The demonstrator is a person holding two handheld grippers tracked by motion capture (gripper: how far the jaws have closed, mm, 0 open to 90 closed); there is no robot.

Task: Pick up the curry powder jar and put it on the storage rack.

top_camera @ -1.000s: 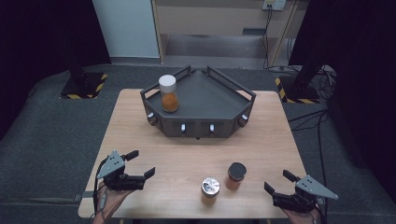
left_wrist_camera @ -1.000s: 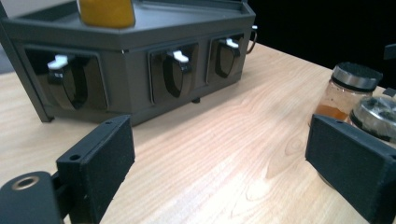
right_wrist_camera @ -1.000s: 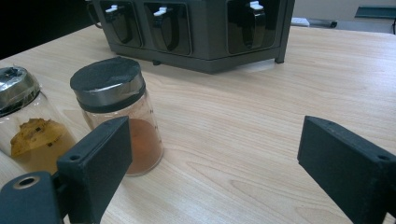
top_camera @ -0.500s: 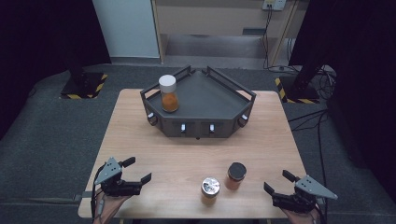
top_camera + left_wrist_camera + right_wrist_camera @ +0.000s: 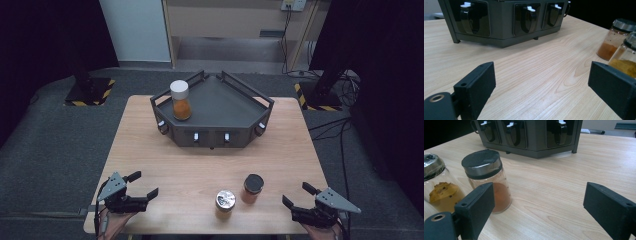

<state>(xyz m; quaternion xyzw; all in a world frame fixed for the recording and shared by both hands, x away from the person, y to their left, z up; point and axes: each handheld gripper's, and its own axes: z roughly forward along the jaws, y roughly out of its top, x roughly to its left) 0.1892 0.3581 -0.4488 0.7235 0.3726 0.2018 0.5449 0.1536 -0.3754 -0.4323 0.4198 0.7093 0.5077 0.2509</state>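
I have both grippers low at the near edge of the table (image 5: 150, 150), with the dark rack (image 5: 215, 112) as my landmark at the far middle. My left gripper (image 5: 142, 186) sits well in front of the rack's left corner, jaws spread wide with bare wood between them; they point toward the rack and the jars. My right gripper (image 5: 295, 196) sits in front of the rack's right corner, its jaws also wide apart and holding nothing.

Between the two grippers, in front of the rack's front face, stand two jars, both upright with their long axes vertical. The black-lidded jar (image 5: 253, 188) holds reddish-brown powder and stands nearer the rack. The silver-lidded jar (image 5: 225, 204) stands just beside it, farther from the rack, with yellow contents. In the right gripper view the black-lidded jar (image 5: 486, 178) stands just past my left jaw, not between the jaws.

A third white-lidded jar (image 5: 180, 99) stands upright on the rack's left part, holding orange powder.
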